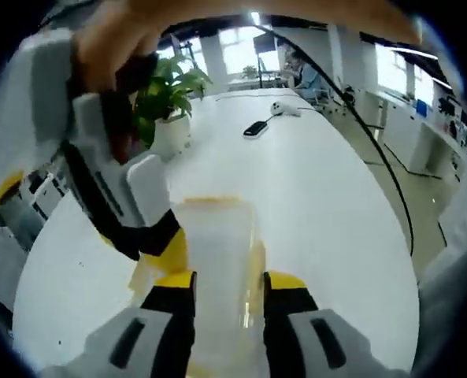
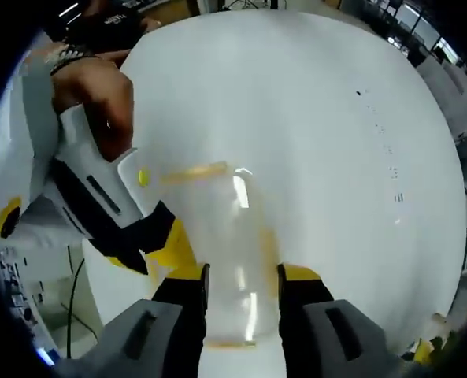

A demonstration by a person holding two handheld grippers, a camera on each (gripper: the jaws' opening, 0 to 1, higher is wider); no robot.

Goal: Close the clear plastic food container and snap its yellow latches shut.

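While the clear container (image 1: 215,260) sits on the white table (image 1: 328,205), the left gripper (image 1: 229,287) has its yellow-tipped jaws at either side of the near end, pressed against its walls and gripping it. Seen from the right gripper view, the right gripper (image 2: 241,285) likewise clamps the container (image 2: 217,236) between its jaws, and the other gripper (image 2: 115,213) meets the tub from the left. A yellow latch (image 2: 192,171) edges its far rim.

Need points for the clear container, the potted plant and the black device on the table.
clear container (image 1: 217,260), left gripper view, on its frosted side wall.
potted plant (image 1: 164,93), left gripper view, on the green leaves.
black device (image 1: 256,128), left gripper view, on its top face.
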